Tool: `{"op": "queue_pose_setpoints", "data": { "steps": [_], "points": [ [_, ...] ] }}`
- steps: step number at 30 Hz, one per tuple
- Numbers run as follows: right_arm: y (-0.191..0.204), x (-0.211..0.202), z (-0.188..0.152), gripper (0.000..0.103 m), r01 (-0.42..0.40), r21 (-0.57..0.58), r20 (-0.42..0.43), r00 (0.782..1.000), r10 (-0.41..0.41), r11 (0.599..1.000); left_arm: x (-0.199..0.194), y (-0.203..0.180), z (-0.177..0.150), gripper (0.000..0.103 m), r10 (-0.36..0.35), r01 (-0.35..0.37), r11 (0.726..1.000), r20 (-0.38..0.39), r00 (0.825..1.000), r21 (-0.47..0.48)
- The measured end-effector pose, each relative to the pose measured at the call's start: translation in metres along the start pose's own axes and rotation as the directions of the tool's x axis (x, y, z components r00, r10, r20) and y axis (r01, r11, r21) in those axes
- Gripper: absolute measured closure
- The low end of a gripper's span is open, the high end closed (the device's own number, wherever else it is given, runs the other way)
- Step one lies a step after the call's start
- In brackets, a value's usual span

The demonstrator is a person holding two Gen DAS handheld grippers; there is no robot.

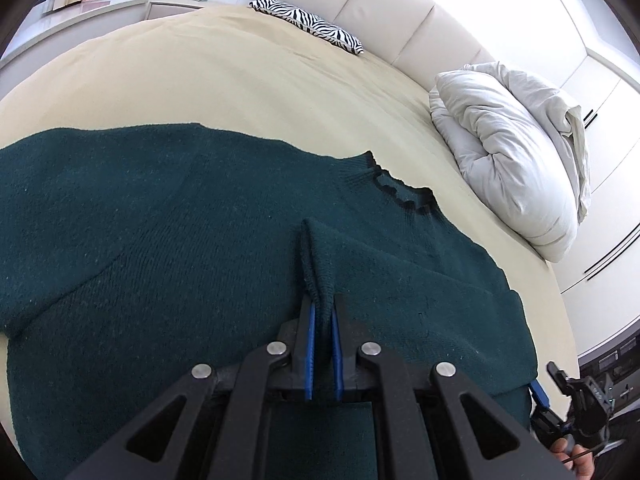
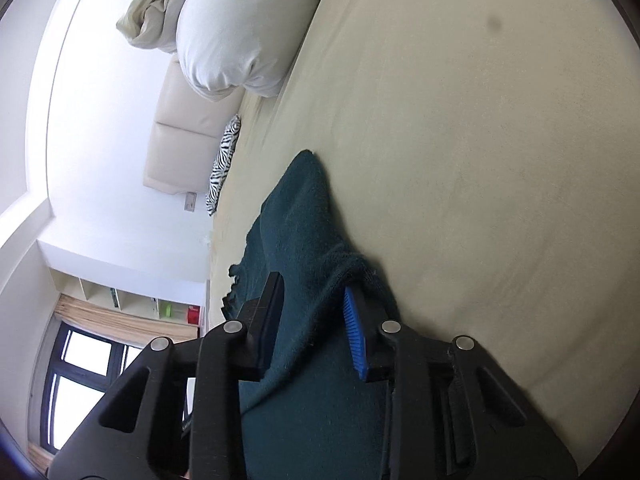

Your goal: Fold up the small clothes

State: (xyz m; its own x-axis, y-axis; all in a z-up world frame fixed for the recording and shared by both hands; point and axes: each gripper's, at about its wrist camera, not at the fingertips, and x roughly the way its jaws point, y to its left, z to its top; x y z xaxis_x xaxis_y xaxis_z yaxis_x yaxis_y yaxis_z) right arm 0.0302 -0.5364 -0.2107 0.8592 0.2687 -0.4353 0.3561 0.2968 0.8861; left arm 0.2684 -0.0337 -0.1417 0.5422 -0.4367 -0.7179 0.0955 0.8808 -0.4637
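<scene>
A dark green knit sweater (image 1: 168, 248) lies spread on the beige bed (image 1: 240, 80), its ribbed collar (image 1: 400, 190) toward the pillow. My left gripper (image 1: 322, 312) is shut on a ribbed fold of the sweater (image 1: 316, 256), lifted a little above the body. My right gripper (image 2: 314, 308) has sweater fabric (image 2: 304, 240) bunched between its wide-set fingers; one blue pad (image 2: 355, 332) shows, and its grip is unclear. The right gripper also shows in the left wrist view (image 1: 540, 396) at the sweater's right edge.
A white crumpled duvet (image 1: 516, 152) lies at the bed's head end. A zebra-print cushion (image 1: 308, 24) rests against the cream headboard (image 1: 380, 12). White wardrobes (image 1: 600, 92) stand at the right. A window (image 2: 80, 360) and shelves (image 2: 132, 300) show in the right wrist view.
</scene>
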Motion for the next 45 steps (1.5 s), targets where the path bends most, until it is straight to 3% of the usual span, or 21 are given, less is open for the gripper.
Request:
{"op": "queue_pose_setpoints", "data": {
  "steps": [2,7,11,15,16,17,19,20,26,30,32,35,37,40,41,43,44,45],
  "points": [
    [0.010,-0.009,0.000,0.067,0.019,-0.019,-0.024,1.000,-0.019,1.000,0.000,0.003,-0.002,0.095,-0.010,0.010,1.000,0.002,1.000,-0.005],
    [0.067,-0.025,0.016,0.057,0.139,-0.263,0.078,0.989,-0.123,0.955,0.005,0.005,-0.003,0.095,-0.015,0.015,1.000,0.000,1.000,-0.009],
    [0.087,0.028,0.046,0.057,0.239,-0.370,0.043,0.970,-0.241,0.898,0.007,0.007,-0.004,0.094,-0.025,0.025,1.000,0.008,1.000,-0.005],
    [0.076,0.084,0.070,0.057,0.307,-0.354,-0.034,0.940,-0.340,0.883,0.008,0.010,-0.006,0.093,-0.034,0.034,0.999,0.013,0.999,-0.009],
    [0.075,0.091,0.071,0.061,0.304,-0.365,-0.040,0.939,-0.341,0.880,0.008,0.010,-0.006,0.093,-0.034,0.034,0.999,0.015,0.999,-0.009],
    [0.078,0.096,0.071,0.072,0.310,-0.393,-0.024,0.938,-0.347,0.866,0.007,0.009,-0.006,0.093,-0.030,0.031,0.999,0.019,0.999,-0.008],
    [0.086,0.104,0.068,0.094,0.376,-0.470,0.017,0.908,-0.418,0.798,0.005,0.006,-0.006,0.094,-0.017,0.017,1.000,0.029,0.999,0.001],
    [0.089,0.104,0.067,0.096,0.395,-0.484,0.032,0.900,-0.435,0.781,0.004,0.004,-0.007,0.094,-0.009,0.008,1.000,0.036,0.999,0.010],
    [0.084,0.101,0.063,0.099,0.433,-0.503,0.119,0.892,-0.437,0.748,0.005,0.008,-0.008,0.093,-0.019,0.019,1.000,0.043,0.999,0.006],
    [0.065,0.097,0.077,0.102,0.419,-0.451,0.121,0.903,-0.412,0.788,0.006,0.007,-0.010,0.093,-0.011,0.010,1.000,0.046,0.999,0.022],
    [0.066,0.096,0.079,0.099,0.419,-0.476,0.111,0.901,-0.419,0.774,0.007,0.010,-0.010,0.093,-0.023,0.023,1.000,0.045,0.999,0.014],
    [0.085,0.073,0.068,0.093,0.467,-0.498,0.168,0.879,-0.447,0.730,0.008,0.011,-0.011,0.092,-0.030,0.030,1.000,0.047,0.998,0.009],
    [0.102,0.050,0.050,0.092,0.394,-0.515,0.162,0.917,-0.365,0.761,0.008,0.011,-0.011,0.092,-0.034,0.034,0.999,0.049,0.998,0.006],
    [0.118,0.038,0.010,0.087,0.336,-0.616,0.116,0.933,-0.340,0.713,0.008,0.013,-0.011,0.092,-0.043,0.043,0.999,0.049,0.998,0.000],
    [0.115,0.043,-0.005,0.080,0.330,-0.653,0.090,0.928,-0.363,0.682,0.008,0.014,-0.010,0.091,-0.045,0.046,0.999,0.048,0.998,-0.004],
    [0.096,0.059,-0.017,0.076,0.374,-0.666,0.058,0.889,-0.454,0.646,0.009,0.016,-0.010,0.091,-0.058,0.059,0.998,0.046,0.997,-0.016],
    [0.083,0.063,-0.018,0.076,0.352,-0.658,0.039,0.898,-0.438,0.666,0.009,0.018,-0.009,0.091,-0.067,0.068,0.997,0.044,0.997,-0.022],
    [0.074,0.053,-0.016,0.076,0.303,-0.638,0.052,0.934,-0.353,0.707,0.009,0.019,-0.009,0.091,-0.074,0.076,0.997,0.042,0.996,-0.029]
  ]
}}
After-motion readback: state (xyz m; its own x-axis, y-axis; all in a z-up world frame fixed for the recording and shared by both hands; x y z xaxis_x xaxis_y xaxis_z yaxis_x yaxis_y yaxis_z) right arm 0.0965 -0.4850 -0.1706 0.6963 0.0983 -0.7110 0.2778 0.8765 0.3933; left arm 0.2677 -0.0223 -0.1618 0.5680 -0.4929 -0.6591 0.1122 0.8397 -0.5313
